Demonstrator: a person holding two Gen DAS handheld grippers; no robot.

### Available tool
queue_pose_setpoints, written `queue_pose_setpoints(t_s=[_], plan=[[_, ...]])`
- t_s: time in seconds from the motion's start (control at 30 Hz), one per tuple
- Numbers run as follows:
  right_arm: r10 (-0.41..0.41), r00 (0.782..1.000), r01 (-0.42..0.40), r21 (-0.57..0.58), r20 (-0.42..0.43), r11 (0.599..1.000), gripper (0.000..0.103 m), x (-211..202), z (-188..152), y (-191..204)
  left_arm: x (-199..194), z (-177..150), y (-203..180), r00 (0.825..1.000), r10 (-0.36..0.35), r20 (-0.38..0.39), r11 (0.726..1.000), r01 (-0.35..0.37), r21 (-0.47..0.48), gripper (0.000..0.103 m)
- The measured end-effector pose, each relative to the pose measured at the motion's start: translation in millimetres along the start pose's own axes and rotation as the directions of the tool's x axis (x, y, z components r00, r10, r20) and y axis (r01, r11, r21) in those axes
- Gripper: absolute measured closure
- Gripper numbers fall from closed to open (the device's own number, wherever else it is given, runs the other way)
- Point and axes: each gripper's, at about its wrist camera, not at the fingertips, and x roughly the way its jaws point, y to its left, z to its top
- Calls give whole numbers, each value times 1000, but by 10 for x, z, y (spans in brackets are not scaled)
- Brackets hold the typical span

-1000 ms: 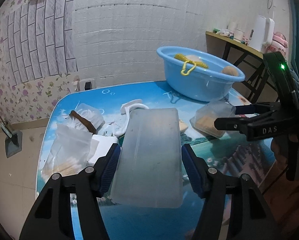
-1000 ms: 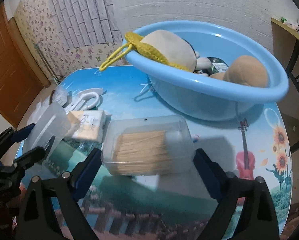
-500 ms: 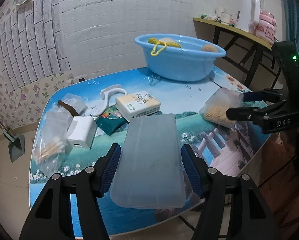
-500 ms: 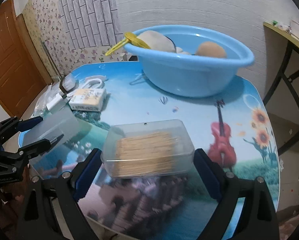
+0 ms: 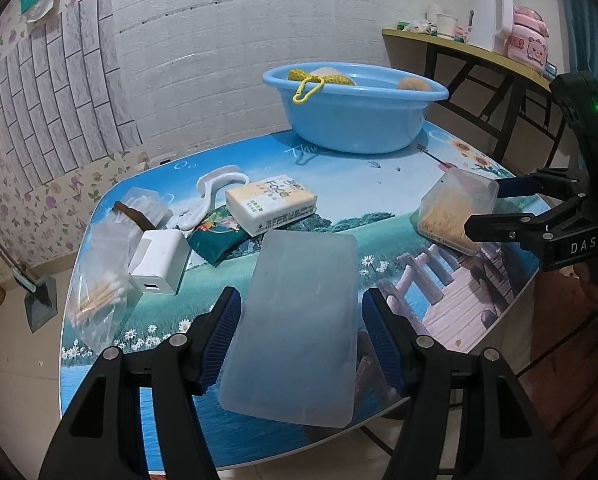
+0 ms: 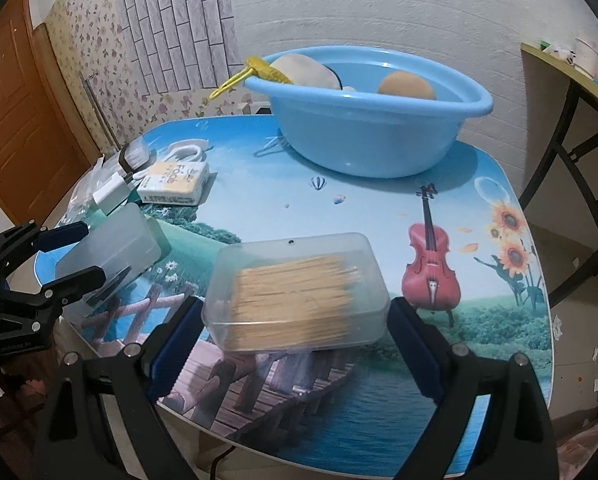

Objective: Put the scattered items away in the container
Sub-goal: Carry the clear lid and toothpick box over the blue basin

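- The left gripper is clamped on a frosted plastic lid, its blue pads pressed to the lid's two long edges; the lid is held above the near edge of the table and blocks the view of whatever lies straight beneath it.
- The right gripper is closed on a clear box of toothpicks, lifted off the tabletop near the front edge; in the left wrist view only one end of this box shows beyond the gripper's black fingers.
- The blue basin sits at the far side of the table, well apart from both grippers. A yellow knitted piece hangs over its rim, and a pale rounded thing and a tan ball rise above it; the rest of its contents is hidden by the wall.
- On the table's left part lie a tissue pack, a white charger, a green sachet partly under the pack, a white hook-shaped piece, and a clear bag of what may be cotton swabs.
- Both fisheye views crop the gripper bodies at the bottom.
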Motion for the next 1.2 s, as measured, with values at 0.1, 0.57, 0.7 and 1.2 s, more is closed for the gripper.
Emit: queue_pose_setpoints(t_s=[0.1, 0.57, 0.7, 1.2], plan=[[-3, 1000, 3, -5, -11, 1000, 9, 41, -13, 20, 0, -22, 24, 1000, -13, 3, 1000, 13, -4, 40], [-15, 1000, 14, -19, -22, 1000, 2, 266, -14, 48, 7, -185, 144, 999, -47, 11, 999, 47, -18, 27], [-35, 999, 35, -51, -13, 998, 0, 306, -23, 81, 51, -199, 117, 999, -40, 6, 999, 40, -7, 27], [-49, 997, 51, -48, 54, 998, 0, 334, -43, 57, 157, -218, 64, 999, -40, 19, 999, 40, 8, 24]])
